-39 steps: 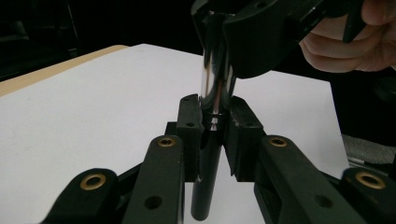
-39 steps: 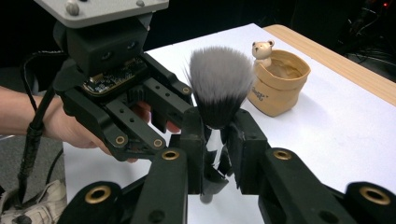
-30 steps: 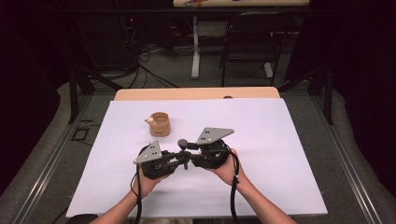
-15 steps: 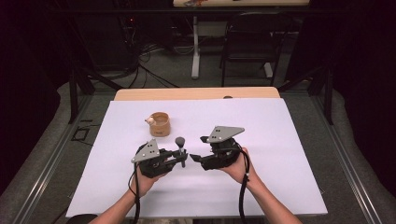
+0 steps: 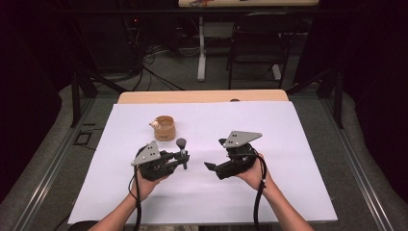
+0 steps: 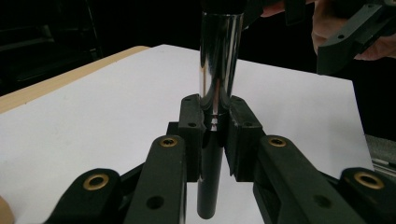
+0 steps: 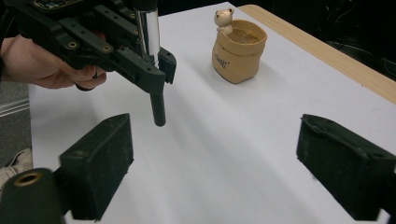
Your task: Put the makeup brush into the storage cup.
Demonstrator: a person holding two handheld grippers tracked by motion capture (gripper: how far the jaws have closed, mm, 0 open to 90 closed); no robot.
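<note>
Chrome brush handle [image 6: 219,70] clamped in left claw [image 6: 215,135]; right claw [image 7: 238,172] just opened.

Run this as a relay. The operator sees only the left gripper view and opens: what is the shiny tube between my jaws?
Observer: A brush. The high view shows a dark round tuft on top, and the left gripper is clamping its handle upright.
Operator: Is the other gripper on it?
Observer: No. The right gripper stands apart from it. Its jaws have just been opening, with nothing between them.
Operator: What else is on the table?
Observer: A tan sack-shaped pot with a small bear figure on its rim. It stands beyond the brush.
</note>
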